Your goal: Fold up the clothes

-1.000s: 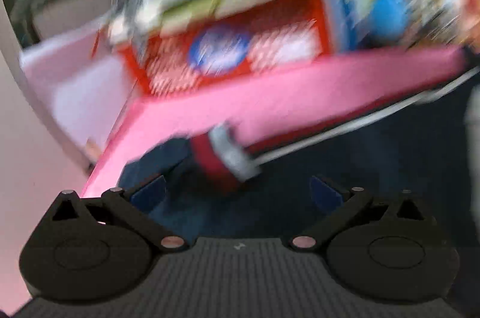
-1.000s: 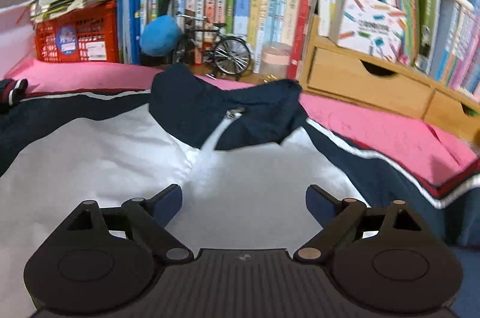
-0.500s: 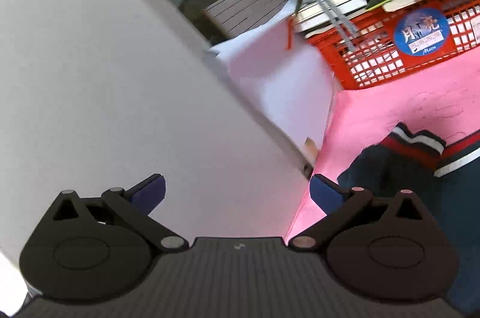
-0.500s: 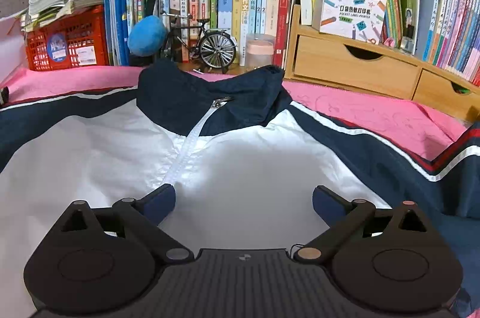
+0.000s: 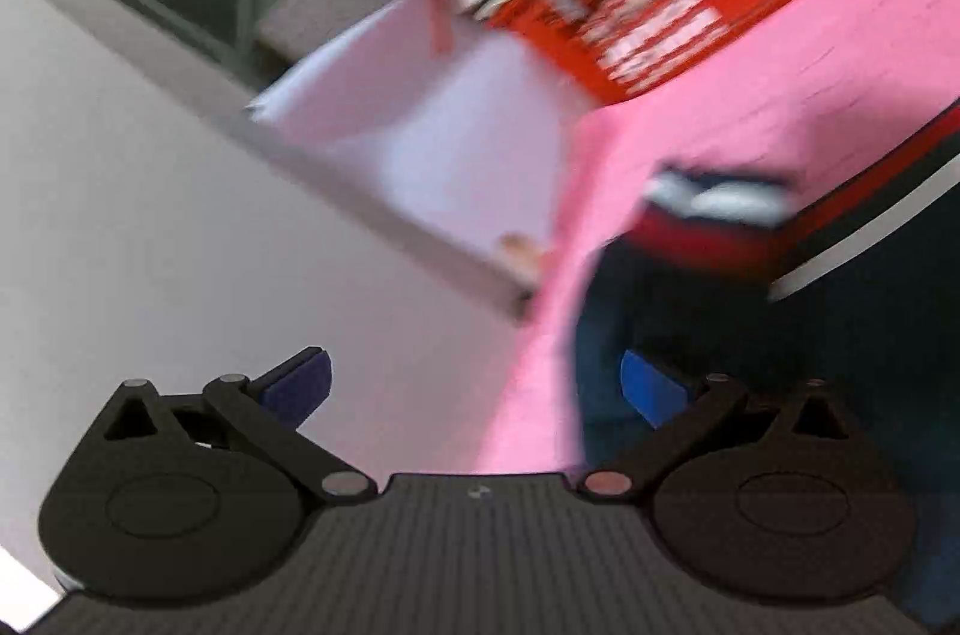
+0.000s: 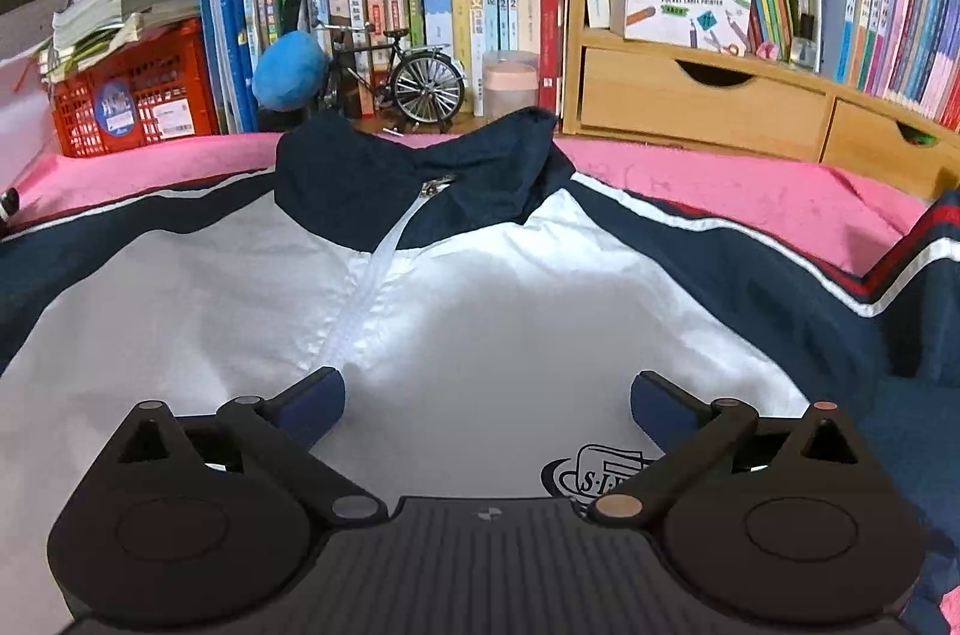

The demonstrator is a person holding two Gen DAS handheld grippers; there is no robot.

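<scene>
Track jacket [image 6: 456,335] lies front up and spread flat on the pink-covered table [image 6: 750,191], zip closed, navy collar at 12 o'clock toward the bookshelf, both sleeves running out to 9 and 3. Nothing folded over that these views show. Your right claw [image 6: 486,404] hovers low over the white chest panel, jaws wide apart, holding nothing. Your left claw [image 5: 474,383] is also wide open and empty, out past the table's left edge with a pale wall between its fingers; that view is motion-blurred. The striped cuff [image 5: 714,209] of the left sleeve sits at 2 o'clock from it, lying on the pink cover near the table edge. My read: the cuff is what the left claw is closest to, so a sleeve fold looks likely, though a flat jacket fits a laid-out garment as well as one being smoothed between folds. If you take the cuff, come in slower so the view clears, bite the ribbed band and not the thin shell, and carry it across the chest without dragging the body; the right claw could pin the white panel. Count: one jacket, two sleeves, one cuff in clear view, one red crate [image 6: 132,101], one model bicycle [image 6: 396,80], two wooden drawers [image 6: 696,101], books too many to count.
</scene>
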